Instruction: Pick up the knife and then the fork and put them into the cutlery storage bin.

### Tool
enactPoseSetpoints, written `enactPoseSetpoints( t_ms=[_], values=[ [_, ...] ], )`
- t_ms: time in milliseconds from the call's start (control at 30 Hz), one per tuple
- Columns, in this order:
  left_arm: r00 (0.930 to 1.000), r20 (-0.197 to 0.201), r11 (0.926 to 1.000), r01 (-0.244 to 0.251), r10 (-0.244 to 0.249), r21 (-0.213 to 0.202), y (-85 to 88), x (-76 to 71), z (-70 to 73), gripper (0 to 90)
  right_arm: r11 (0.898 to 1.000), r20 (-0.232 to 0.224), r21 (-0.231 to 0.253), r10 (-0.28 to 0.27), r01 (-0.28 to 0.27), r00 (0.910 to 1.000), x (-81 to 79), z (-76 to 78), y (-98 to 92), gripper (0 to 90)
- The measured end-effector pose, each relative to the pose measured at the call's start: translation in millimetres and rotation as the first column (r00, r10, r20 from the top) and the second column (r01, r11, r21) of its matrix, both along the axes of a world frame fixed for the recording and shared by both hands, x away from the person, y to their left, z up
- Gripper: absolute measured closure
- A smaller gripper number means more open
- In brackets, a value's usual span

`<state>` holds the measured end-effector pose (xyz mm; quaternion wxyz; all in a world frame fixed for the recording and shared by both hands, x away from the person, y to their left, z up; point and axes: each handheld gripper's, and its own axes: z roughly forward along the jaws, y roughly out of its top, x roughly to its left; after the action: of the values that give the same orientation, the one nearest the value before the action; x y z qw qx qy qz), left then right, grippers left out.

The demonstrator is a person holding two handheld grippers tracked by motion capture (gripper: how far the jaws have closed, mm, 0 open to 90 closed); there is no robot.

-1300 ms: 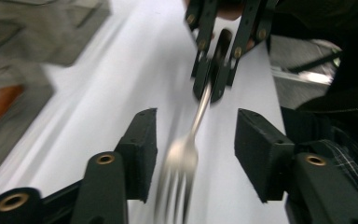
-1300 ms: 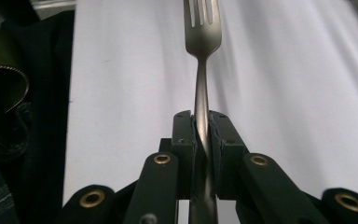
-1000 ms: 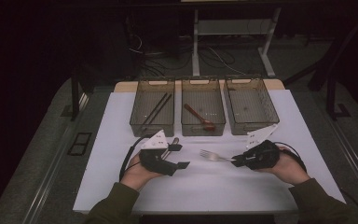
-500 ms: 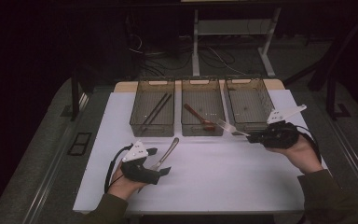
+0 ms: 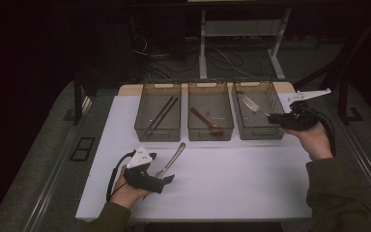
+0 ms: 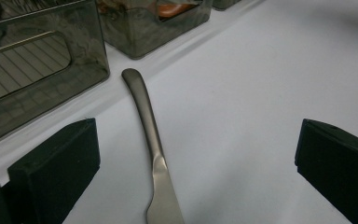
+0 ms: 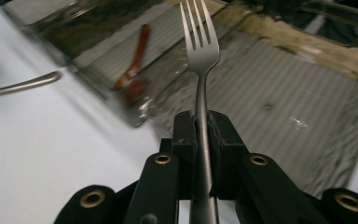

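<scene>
The right gripper (image 7: 200,126) is squeezed tight on the thin handle of a fork (image 7: 199,42), and the prongs stick straight out past the jaws. It holds the fork by the handle so the pointy end can go first. Seen from above, the fork (image 5: 253,105) hangs over the right bin (image 5: 270,134), the one on the person's right, so I think it is about to be put down in there. That bin looks bare inside, so there is lots of room. The fork is grey metal with four prongs and it is a little shiny. The left gripper (image 5: 168,178) sits low on the white table top (image 5: 251,183) with its jaws wide apart and nothing between them. A metal knife (image 6: 151,140) lies flat on the table between those jaws, with its rounded handle end pointing at the bins. I think the gripper is lined up like that so it can close on the knife next. The knife is dull grey and smooth. The middle bin (image 5: 210,134) has a brown spoon (image 5: 206,121) in it, and the left bin (image 5: 158,134) has dark chopsticks (image 5: 163,112). It looks like each kind of thing gets its own bin.
</scene>
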<state>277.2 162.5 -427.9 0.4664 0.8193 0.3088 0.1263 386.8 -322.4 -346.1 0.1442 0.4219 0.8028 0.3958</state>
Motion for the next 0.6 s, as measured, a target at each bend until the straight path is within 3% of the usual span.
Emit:
enactPoseSetpoints(
  t_ms=[333,600],
  values=[
    [0.9999,-0.010,1.0000,0.005,-0.005,0.000,-0.6,0.0,-0.4,0.0,0.990,-0.036,-0.025,-0.141,0.140,0.9894,44.8,-4.3,-1.6,80.9],
    [0.9998,-0.013,0.9999,0.016,-0.016,0.004,-3.4,-0.1,-1.3,0.0,0.984,-0.110,-0.074,-0.168,0.160,0.9797,73.0,-31.4,7.7,80.8]
  ],
)
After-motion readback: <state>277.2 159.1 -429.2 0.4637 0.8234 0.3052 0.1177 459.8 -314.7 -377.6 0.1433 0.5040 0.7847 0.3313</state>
